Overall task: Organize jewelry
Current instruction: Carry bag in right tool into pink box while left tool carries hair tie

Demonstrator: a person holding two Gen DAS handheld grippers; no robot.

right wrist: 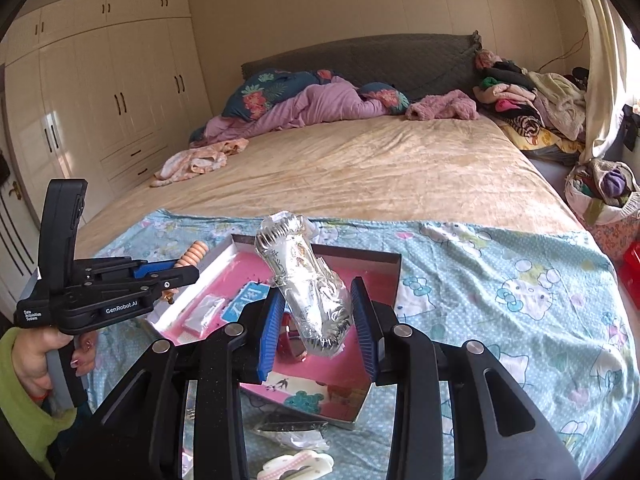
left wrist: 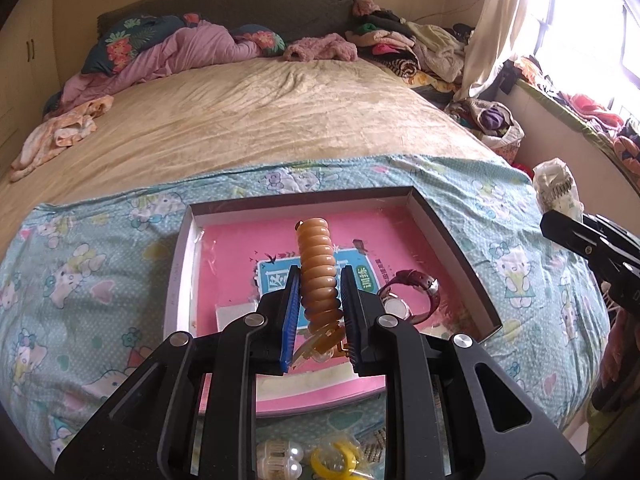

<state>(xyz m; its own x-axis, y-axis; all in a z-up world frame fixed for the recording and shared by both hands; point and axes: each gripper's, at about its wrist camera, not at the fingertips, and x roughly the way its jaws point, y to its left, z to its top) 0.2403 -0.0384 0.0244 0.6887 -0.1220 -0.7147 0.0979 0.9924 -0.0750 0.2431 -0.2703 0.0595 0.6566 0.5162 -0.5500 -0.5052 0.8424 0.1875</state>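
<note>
Left wrist view: the left gripper (left wrist: pixel 320 304) pinches an amber ribbed hair clip (left wrist: pixel 318 272) at frame centre, held over the shallow box (left wrist: pixel 182 256) with its pink lining. A red-strapped watch (left wrist: pixel 408 296) lies inside the box, right of centre.

Right wrist view: the right gripper (right wrist: pixel 318 320) holds a clear plastic packet (right wrist: pixel 304 280) between its blue pads — jaws closed on it, above the box (right wrist: pixel 396 276). The left gripper (right wrist: pixel 168 276) shows at middle left.
</note>
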